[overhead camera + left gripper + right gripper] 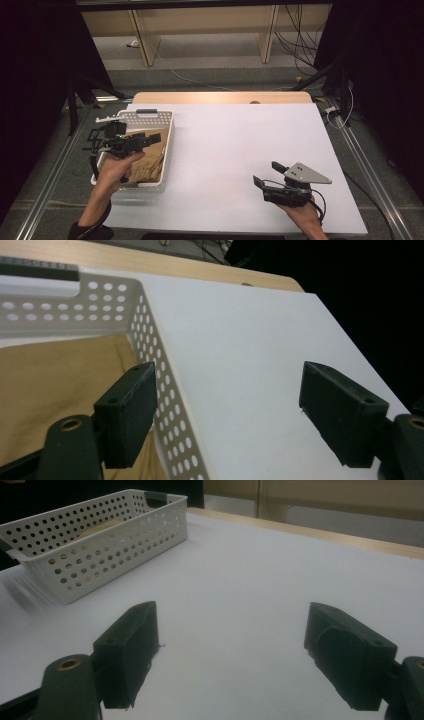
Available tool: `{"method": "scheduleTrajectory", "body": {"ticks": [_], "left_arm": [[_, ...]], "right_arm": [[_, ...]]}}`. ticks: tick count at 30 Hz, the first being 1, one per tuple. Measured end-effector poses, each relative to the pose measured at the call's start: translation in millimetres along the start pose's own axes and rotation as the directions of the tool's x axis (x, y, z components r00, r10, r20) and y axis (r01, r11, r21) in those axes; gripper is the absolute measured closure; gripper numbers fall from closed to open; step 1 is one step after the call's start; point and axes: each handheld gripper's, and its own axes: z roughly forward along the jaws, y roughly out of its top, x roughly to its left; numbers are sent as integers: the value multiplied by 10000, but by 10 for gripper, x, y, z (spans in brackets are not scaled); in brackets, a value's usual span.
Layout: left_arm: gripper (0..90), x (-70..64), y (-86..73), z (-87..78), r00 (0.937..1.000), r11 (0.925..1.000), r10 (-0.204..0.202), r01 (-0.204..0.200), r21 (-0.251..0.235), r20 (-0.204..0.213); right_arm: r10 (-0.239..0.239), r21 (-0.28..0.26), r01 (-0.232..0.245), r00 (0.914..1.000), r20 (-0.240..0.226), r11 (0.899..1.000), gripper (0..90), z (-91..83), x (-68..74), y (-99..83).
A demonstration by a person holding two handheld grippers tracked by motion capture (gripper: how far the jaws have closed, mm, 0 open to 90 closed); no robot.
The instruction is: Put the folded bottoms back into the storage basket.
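I have the left claw (150,141) released, its jaws straddling the right wall of the white perforated basket (167,145), where the tan cloth (150,159) lies, apparently not gripped. The right claw (267,175) hangs released over the bare bench (240,145). Lifting the cloth is left.

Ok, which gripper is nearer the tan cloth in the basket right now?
Left. The left gripper is over the white basket, jaws open just above the tan cloth. The right gripper is far off across the table, open over bare surface.
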Motion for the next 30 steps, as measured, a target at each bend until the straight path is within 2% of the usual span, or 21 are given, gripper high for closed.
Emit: {"method": "scheduleTrajectory", "body": {"ticks": [8, 17, 21, 30], "left_arm": [[225, -126, -92, 75, 9991, 9984, 202, -183, -535, 365], [217, -293, -207, 151, 9963, 9944, 574, -513, -924, 641], [216, -356, -261, 185, 9934, 9938, 684, -598, -935, 921], [213, -486, -402, 296, 9874, 9915, 1060, -961, -872, 1175]], "right_arm": [[-7, -38, 7, 10000, -6, 10000, 225, -1, 2, 0], [-6, -51, 6, 10000, -16, 10000, 225, -2, 2, 0], [-14, -59, 14, 10000, -24, 10000, 225, -3, 4, 0], [-20, -68, 20, 10000, -32, 10000, 224, 0, 5, -1]]}}
